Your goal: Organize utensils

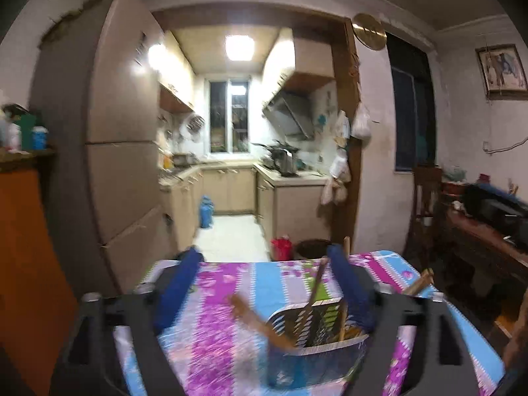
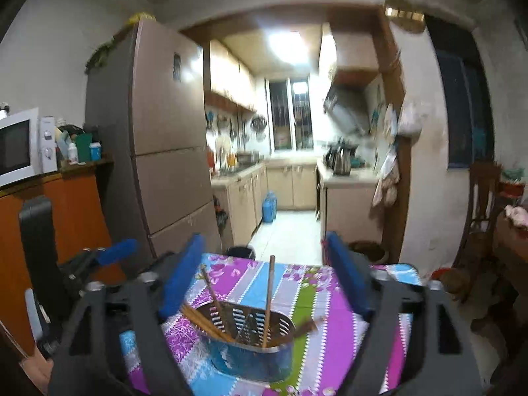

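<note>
Both sets of jaws spread wide, gripping nothing. Utensil holder [image 2: 252, 346] stands on the bench [image 2: 330, 346] between the right gripper [image 2: 264, 280] jaws, by the left gripper's [image 1: 264, 287] right jaw. Chopsticks [image 2: 268, 300] lean crookedly inside. Judged step: approach; next, close on one chopstick.

I see motion blur over both views. In the left wrist view the utensil holder [image 1: 316, 346] smears at lower centre, its base cut by the bottom edge; I cannot count its chopsticks [image 1: 260, 323]. At the left edge of the right wrist view, the microwave [image 2: 16, 147] is cropped.
</note>
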Motion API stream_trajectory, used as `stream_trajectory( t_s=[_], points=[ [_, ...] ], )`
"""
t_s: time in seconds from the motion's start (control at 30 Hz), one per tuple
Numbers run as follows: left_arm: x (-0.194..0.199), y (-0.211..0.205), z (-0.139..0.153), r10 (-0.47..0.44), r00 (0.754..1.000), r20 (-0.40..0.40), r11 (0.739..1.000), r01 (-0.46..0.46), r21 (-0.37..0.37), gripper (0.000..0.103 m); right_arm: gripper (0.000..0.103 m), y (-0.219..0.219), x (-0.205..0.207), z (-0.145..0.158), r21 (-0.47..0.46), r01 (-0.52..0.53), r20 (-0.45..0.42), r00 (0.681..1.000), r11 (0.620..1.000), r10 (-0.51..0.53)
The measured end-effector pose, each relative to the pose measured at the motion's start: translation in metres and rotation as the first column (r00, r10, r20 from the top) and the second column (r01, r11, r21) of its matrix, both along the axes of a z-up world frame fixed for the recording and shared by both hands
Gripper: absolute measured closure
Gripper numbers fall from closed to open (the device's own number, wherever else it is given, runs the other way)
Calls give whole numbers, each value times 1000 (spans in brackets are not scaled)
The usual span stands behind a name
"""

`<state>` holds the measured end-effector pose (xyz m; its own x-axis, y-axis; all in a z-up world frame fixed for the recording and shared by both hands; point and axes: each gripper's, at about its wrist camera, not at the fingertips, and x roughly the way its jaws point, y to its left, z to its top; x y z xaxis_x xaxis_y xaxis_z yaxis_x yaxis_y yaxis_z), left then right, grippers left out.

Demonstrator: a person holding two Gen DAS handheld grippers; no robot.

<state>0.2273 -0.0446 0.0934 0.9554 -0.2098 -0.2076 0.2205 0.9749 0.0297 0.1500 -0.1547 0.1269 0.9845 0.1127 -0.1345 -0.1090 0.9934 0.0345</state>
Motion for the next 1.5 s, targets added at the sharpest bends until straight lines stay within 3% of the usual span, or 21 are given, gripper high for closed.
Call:
stream_trajectory(
  t_s=[0.03,0.1,0.17,0.33,0.43,0.63,0.83,1.5],
  points=[
    [-24,5,-3,9,1000,29,1000,-9,10,4,5,-1,-17,-3,-13,9,26,1000,1000,-9],
    [-61,9,-9,16,997,70,998,-20,52,4,5,-1,-58,-13,-35,40,85,996,999,-37],
    [-91,10,-18,70,996,63,992,-77,103,4,5,-1,-87,-23,-47,57,101,994,997,-52],
    [-163,22,-40,40,999,-2,996,-40,86,4,5,6,-141,-54,-65,194,18,981,979,-193],
    [-190,22,-55,-12,997,-83,998,16,57,4,5,10,-162,-71,-59,190,-33,981,980,-192],
    [-235,12,-96,20,994,-110,993,-6,119,4,5,16,-198,-105,-81,259,-66,962,963,-264],
    [-240,15,-111,59,982,-177,994,-42,98,4,5,17,-206,-120,-106,290,-90,950,951,-300],
    [-234,16,-108,83,982,-168,991,-64,120,4,5,21,-200,-124,-121,251,-113,958,961,-264]
  ],
)
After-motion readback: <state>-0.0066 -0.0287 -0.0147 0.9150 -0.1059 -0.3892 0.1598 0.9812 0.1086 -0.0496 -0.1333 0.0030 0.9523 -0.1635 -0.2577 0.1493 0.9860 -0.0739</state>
